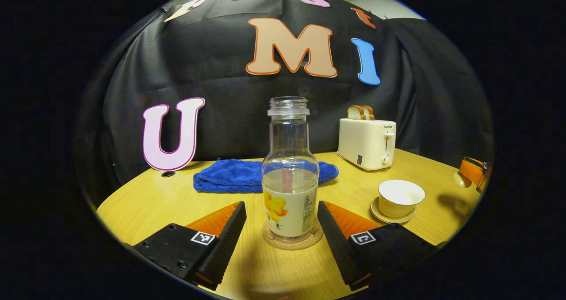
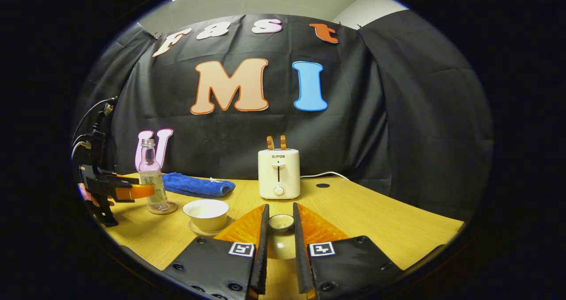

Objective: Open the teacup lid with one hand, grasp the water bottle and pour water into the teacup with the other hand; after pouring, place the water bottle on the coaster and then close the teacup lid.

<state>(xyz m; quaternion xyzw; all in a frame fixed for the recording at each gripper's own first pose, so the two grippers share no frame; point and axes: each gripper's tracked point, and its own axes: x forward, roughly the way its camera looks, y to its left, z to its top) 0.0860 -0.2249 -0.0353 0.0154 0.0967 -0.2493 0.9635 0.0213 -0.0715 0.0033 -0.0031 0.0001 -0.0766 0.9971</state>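
A clear water bottle (image 1: 289,176), uncapped and partly full, stands upright on a round cork coaster (image 1: 276,243). My left gripper (image 1: 282,208) is open, one finger on each side of the bottle's lower half, neither pressing it. The white teacup (image 1: 400,197) sits lidless on its saucer to the right. In the right gripper view, my right gripper (image 2: 280,214) is shut on the teacup lid (image 2: 281,222), held just right of the teacup (image 2: 206,214). The bottle (image 2: 151,180) and left gripper (image 2: 132,190) stand at the far left. The right gripper (image 1: 473,172) holds the lid (image 1: 460,178) at the right edge.
A folded blue towel (image 1: 247,176) lies behind the bottle. A cream toaster (image 1: 367,143) with bread slices stands at the back right, its cord trailing across the round wooden table (image 2: 376,220). The black cloth wall closes off the back.
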